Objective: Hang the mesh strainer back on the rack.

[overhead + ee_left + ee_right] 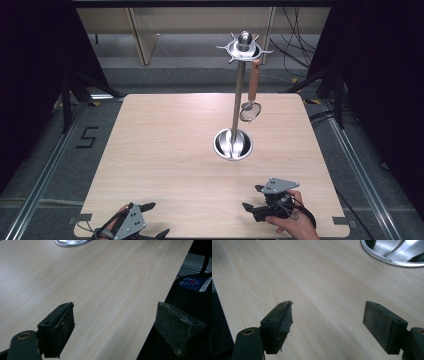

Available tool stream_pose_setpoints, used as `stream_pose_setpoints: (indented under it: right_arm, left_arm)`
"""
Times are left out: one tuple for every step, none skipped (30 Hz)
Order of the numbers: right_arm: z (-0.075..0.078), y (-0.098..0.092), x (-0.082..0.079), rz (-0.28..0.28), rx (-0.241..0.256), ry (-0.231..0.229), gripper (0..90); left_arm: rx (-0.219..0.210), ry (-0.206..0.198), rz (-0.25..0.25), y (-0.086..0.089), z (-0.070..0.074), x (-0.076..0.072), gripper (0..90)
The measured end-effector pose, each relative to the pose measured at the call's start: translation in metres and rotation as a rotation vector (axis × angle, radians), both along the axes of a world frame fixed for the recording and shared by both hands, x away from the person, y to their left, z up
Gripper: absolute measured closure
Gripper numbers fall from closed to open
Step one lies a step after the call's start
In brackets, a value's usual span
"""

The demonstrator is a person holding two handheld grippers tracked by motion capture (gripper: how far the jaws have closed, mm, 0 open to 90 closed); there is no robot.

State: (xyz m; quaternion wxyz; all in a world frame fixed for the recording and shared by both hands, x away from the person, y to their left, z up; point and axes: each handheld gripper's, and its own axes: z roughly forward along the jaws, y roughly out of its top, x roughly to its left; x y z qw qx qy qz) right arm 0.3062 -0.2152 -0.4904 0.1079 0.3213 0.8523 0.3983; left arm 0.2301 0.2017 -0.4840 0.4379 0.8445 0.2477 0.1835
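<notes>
Nothing is being handled yet: a small strainer with a wooden handle (252,90) is hanging from one of the hooks at the top of the metal utensil stand (239,90), whose round base is sitting right of center on the wooden surface (165,150), and the other hooks are looking bare. Judging by that, the work with the strainer is either just starting or already closed off, and I cannot tell which. Both grippers are waiting at the near edge, well apart from the stand. The left gripper (150,220) is lying low at the near left corner, its jaws spread wide and holding nothing, the surface running out ahead of it. The right gripper (252,197) is being held in a hand (295,222) near the right corner, jaws likewise wide apart and empty, pointing roughly toward the stand's base (394,252).
</notes>
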Motion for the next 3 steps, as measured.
stream_pose_setpoints:
  right_arm:
    - [-0.0006,0.0004,-0.0002,-0.001,0.003,0.003,24.3]
    - [-0.0007,0.0004,-0.0001,0.000,0.001,0.002,24.4]
    - [-0.0007,0.0004,-0.0001,0.000,0.001,0.001,24.5]
  left_arm:
    - [0.000,-0.001,0.000,0.0000,0.0000,0.0000,15.2]
    - [0.001,0.000,-0.001,0.0000,0.0001,0.0001,15.2]
    - [-0.003,0.004,0.000,0.0000,0.0001,0.0002,15.2]
